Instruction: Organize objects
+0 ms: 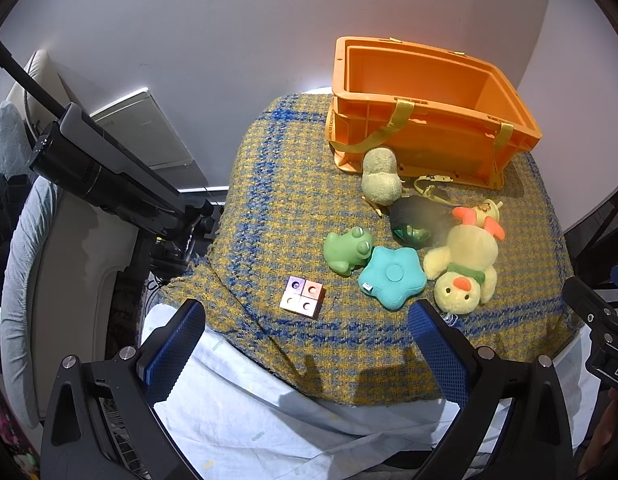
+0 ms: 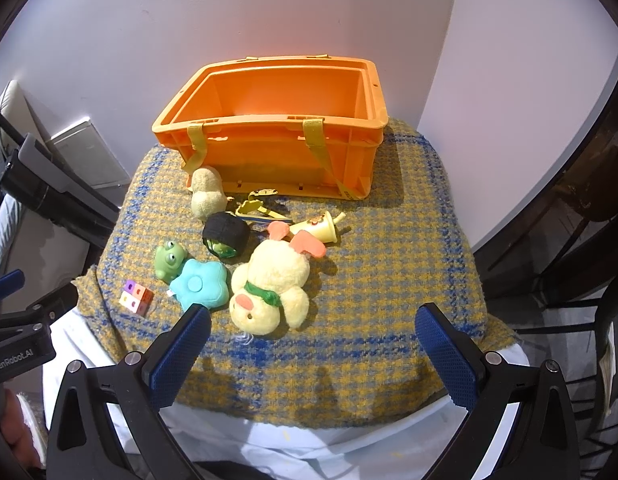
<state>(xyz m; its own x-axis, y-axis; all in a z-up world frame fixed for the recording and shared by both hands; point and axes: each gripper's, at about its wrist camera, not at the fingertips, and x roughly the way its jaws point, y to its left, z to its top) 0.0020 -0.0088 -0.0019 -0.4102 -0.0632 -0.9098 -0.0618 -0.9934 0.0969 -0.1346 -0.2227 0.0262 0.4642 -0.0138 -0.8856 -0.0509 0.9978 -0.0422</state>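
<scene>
An empty orange crate (image 1: 425, 92) (image 2: 277, 128) stands at the back of a yellow-and-blue woven cloth (image 1: 293, 208) (image 2: 389, 240). In front of it lie several toys: a yellow plush duck (image 1: 463, 272) (image 2: 271, 284), a teal plush flower (image 1: 391, 278) (image 2: 199, 284), a green frog (image 1: 347, 250) (image 2: 169, 260), a pale plush (image 1: 381, 178) (image 2: 207, 194), a black-and-green ball (image 1: 409, 222) (image 2: 225, 234), a yellow toy cup (image 2: 321, 226) and a pastel block cube (image 1: 301, 296) (image 2: 136, 298). My left gripper (image 1: 309, 348) and right gripper (image 2: 313, 352) are both open and empty, held near the cloth's front edge.
A white sheet (image 1: 249, 412) lies under the cloth at the front. A black stand with a camera (image 1: 97, 168) rises at the left. A white wall is behind the crate. The cloth drops off at its left and right edges.
</scene>
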